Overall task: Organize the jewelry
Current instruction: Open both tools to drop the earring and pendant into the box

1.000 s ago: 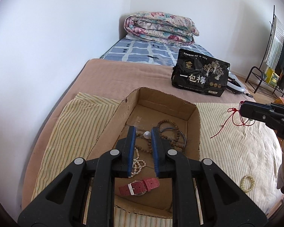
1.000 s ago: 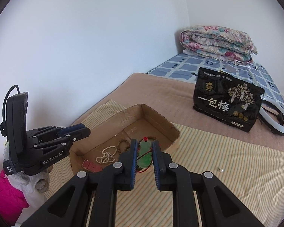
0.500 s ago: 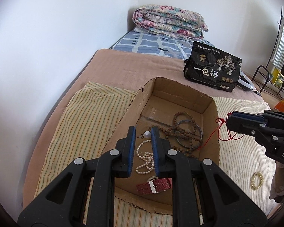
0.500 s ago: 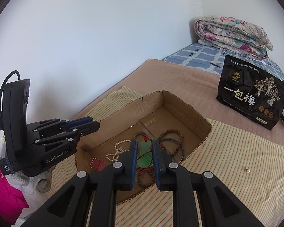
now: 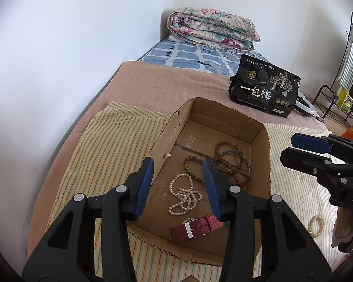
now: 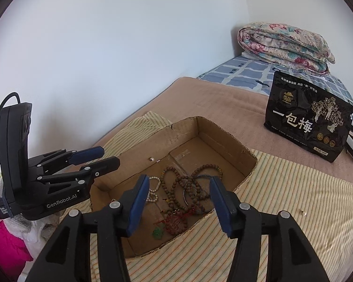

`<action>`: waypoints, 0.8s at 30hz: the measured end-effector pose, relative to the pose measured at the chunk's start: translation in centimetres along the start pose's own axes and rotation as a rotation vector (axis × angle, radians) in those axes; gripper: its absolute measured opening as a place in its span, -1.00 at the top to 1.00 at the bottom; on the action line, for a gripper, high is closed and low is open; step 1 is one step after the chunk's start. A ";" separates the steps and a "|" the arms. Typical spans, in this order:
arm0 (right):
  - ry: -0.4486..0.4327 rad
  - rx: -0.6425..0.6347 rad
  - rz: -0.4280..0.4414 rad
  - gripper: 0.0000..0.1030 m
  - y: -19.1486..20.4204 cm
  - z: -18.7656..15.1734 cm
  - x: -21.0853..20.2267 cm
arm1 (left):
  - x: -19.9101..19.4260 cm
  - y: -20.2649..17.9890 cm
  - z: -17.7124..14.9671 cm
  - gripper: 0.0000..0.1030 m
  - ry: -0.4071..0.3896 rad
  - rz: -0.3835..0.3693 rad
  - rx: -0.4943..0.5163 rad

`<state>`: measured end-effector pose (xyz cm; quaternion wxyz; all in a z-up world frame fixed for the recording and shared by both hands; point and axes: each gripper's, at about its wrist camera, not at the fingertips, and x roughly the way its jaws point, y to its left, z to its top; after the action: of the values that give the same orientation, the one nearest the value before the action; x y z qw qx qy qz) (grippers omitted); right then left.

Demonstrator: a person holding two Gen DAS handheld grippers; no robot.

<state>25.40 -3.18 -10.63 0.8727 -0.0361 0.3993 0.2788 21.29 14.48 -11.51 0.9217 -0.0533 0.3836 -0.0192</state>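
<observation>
**Both hand-held grippers spread above the jewelry box**

The left hand-held gripper [image 5: 178, 183] hangs over the near left part of the cardboard box [image 5: 267, 155], its blue-padded jaws spread apart with nothing between them. The right hand-held gripper [image 6: 180, 202] hangs over the near right edge of the same box, jaws likewise spread and holding nothing.

The box sits on a striped cloth [image 5: 110, 141] laid over the bed [image 5: 167, 87]. Inside it, a white pearl necklace [image 5: 184, 196] lies coiled in the middle, with a red-strapped watch [image 5: 194, 228] nearer, touching or just beside the coil. Brown bead strands [image 5: 226, 164] are piled toward the far right of the box floor, overlapping a thin metal bangle [image 6: 195, 196]. A green pendant [image 6: 158, 232] on red cord lies at the near right corner, next to the beads. A single loose pearl [image 5: 167, 155] rests against the left inner wall.

Outside the box, a small pale bead bracelet [image 5: 317, 225] lies on the cloth to the right, well apart from the box. A black snack bag [image 5: 264, 91] stands farther back on the bed, and a folded floral quilt [image 5: 211, 31] lies at the far end.
</observation>
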 end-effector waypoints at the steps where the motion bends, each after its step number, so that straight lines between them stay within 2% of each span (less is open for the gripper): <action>1: -0.001 0.000 -0.004 -0.08 -0.1 0.0 0.0 | 0.0 0.0 0.0 0.16 0.000 -0.002 0.000; 7: -0.016 -0.001 -0.032 -0.28 -0.2 0.2 -0.5 | -0.3 -0.1 0.0 0.15 -0.004 -0.001 0.001; 12: -0.034 -0.010 -0.067 -0.56 -0.3 0.3 -1.2 | -1.2 -0.6 -0.1 0.15 -0.016 -0.003 0.005; 24: -0.094 -0.029 -0.157 -0.90 -0.1 0.4 -3.8 | -3.2 -2.2 0.3 0.15 -0.044 -0.006 0.028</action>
<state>23.73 -4.84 -7.67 0.9089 -0.0670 0.3499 0.2168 19.24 12.56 -8.76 0.9306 -0.0419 0.3628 -0.0259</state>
